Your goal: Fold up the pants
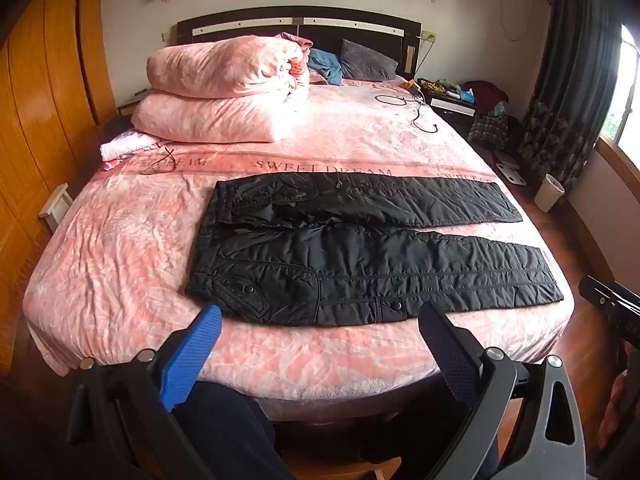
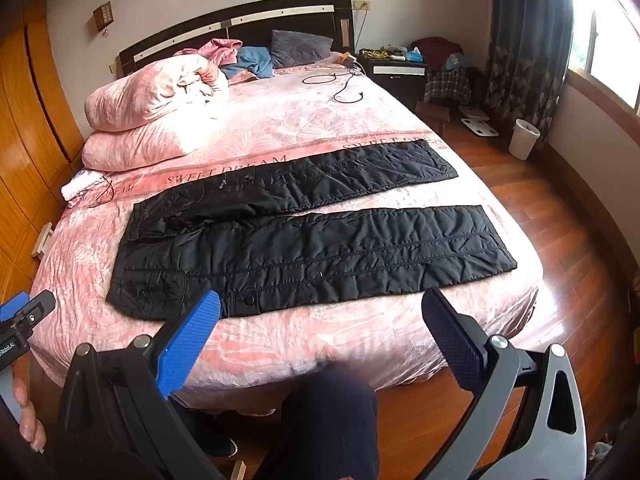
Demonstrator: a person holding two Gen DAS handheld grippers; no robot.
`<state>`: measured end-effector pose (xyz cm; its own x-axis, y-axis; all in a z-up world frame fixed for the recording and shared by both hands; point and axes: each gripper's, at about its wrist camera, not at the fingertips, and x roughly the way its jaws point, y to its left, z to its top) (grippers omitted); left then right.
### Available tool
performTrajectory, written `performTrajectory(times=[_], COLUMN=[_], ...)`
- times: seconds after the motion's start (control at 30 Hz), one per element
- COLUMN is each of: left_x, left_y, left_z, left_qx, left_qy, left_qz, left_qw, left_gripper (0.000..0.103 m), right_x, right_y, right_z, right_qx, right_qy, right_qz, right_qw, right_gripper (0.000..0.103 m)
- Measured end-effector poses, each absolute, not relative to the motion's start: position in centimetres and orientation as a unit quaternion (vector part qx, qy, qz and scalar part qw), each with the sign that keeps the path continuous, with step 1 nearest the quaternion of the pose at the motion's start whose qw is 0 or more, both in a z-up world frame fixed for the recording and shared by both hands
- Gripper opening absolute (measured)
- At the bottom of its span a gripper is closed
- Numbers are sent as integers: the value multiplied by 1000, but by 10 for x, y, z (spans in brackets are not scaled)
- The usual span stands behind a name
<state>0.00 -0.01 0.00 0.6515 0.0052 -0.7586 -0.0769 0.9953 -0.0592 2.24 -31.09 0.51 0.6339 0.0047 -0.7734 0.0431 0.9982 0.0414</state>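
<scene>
The black quilted pants [image 1: 372, 248] lie spread flat across the foot end of the bed [image 1: 120, 264], waistband toward the wardrobe side and both legs running out toward the window side, with a narrow strip of pink cover showing between them. No fold shows, so the task looks to be at its very start: bringing one leg over the other and then doubling the length are, by my reading, both still to do. The left gripper [image 1: 320, 324] hangs just short of the near edge of the bed with its jaws spread wide and nothing between them; the right gripper [image 2: 320, 312] is likewise released and empty, poised in front of the near leg. The near leg lies close to the front edge of the mattress, and its cuff reaches almost to the corner on the window side, so cloth there could slip off if dragged. Beyond the far leg the cover is bare up to the folded pink quilt [image 1: 224, 92] and a black cable [image 1: 412, 108] near the headboard, well apart from the pants, which leaves room for working.
</scene>
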Motion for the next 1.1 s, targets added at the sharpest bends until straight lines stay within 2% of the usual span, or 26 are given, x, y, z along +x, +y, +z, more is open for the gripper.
performTrajectory(times=[1.1], left_x=[-2], left_y=[1], left_z=[3], left_qx=[-44], left_qy=[417], left_qz=[19], left_qw=[908], left_gripper=[99], right_x=[23], right_y=[-314], right_z=[3], right_qx=[28], right_qy=[430], right_qz=[-11], right_qw=[902], right_gripper=[101])
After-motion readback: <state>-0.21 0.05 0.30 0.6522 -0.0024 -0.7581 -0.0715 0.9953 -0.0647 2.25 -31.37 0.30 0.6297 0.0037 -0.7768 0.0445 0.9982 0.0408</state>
